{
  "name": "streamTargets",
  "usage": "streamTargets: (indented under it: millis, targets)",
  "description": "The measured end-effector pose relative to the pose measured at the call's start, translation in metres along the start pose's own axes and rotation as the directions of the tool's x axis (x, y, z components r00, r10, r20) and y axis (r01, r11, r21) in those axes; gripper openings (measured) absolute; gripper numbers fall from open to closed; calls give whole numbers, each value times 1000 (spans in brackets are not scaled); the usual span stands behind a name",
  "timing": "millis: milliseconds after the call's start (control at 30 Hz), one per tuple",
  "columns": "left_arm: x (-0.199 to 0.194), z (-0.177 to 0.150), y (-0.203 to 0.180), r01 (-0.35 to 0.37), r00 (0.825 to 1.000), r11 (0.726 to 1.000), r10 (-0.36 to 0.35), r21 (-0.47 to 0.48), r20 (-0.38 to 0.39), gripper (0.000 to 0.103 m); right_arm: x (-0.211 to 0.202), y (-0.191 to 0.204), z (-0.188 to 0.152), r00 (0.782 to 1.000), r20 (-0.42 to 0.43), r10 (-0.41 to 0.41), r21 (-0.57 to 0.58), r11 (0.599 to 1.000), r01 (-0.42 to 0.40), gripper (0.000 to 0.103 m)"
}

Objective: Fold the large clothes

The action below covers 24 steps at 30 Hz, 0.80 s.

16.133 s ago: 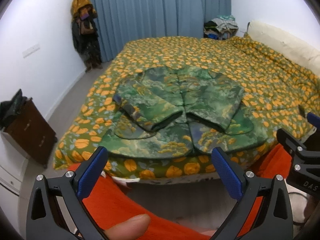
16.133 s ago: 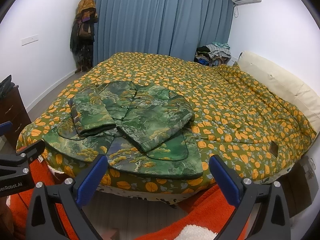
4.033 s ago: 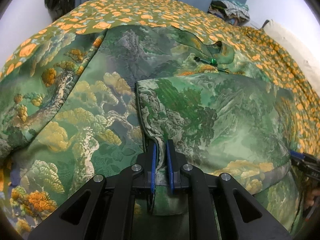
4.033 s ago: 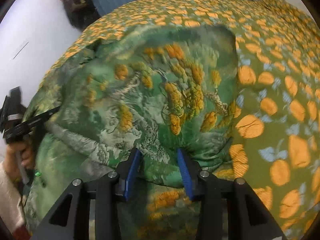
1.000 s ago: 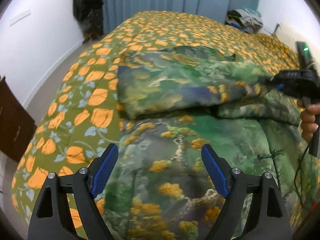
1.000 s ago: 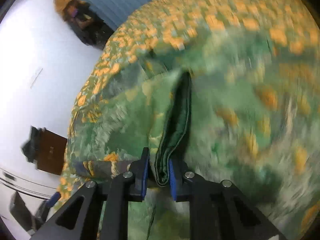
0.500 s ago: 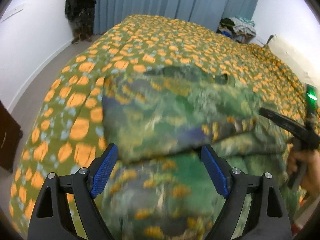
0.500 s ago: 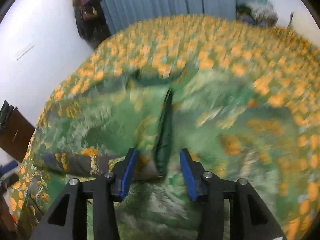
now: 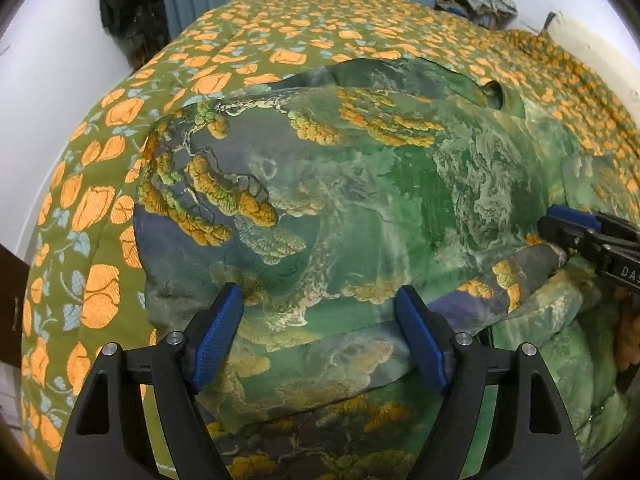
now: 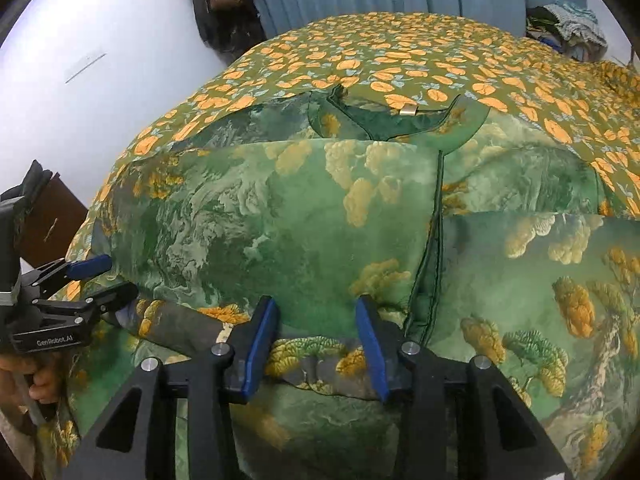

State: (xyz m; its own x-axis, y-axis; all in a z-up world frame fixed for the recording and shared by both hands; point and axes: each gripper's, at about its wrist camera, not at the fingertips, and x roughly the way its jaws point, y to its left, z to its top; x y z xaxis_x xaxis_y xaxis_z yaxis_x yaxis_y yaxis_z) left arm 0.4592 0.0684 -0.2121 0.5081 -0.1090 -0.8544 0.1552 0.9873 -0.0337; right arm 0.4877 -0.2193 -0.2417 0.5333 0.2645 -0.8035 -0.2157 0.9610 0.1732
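Green jacket (image 9: 360, 200) on bed, left claw (image 9: 320, 344) wide open, right claw (image 10: 316, 344) part-open.

Garment (image 9: 360, 200) lower hem cut off by the frame's bottom edge. Right tool (image 9: 560, 236) tips half buried in folded cloth; the hand (image 10: 36, 380) behind the left tool (image 10: 108, 280) is mostly out of frame.

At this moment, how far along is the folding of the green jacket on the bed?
Done: one side of the green jacket is folded over to the front opening, its sleeve lying across the lower edge. In hand: nothing; left gripper and right gripper are both open over the fold. Left: the other side is still spread on the bedspread.
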Motion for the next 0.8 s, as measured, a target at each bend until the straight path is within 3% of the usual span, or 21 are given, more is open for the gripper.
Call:
streamTargets:
  millis: [67,267,433,600,800]
  targets:
    - [-14,7,-1,0,1000,1000,0,-6,-16,79,-1,-4,1,1000,1,5,1,1000,-5,41]
    - [-41,55,11,109,993,991,-105,-78,48,79,-4,0,-3,1000,19,11,6,1000,-11,41]
    - [4,91,23,27,998,991,-19,-133,62,79,-4,-2,-5,1000,26,15,8,1000,-16,41]
    - [62,80,36,22,1000,986,-22,-162,6,83,-3,-4,-6,999,36,20,15,1000,-21,41]
    - [48,65,29,12,999,994,-8,-112,32,83,-1,-4,-8,999,39,17,9,1000,-17,41]
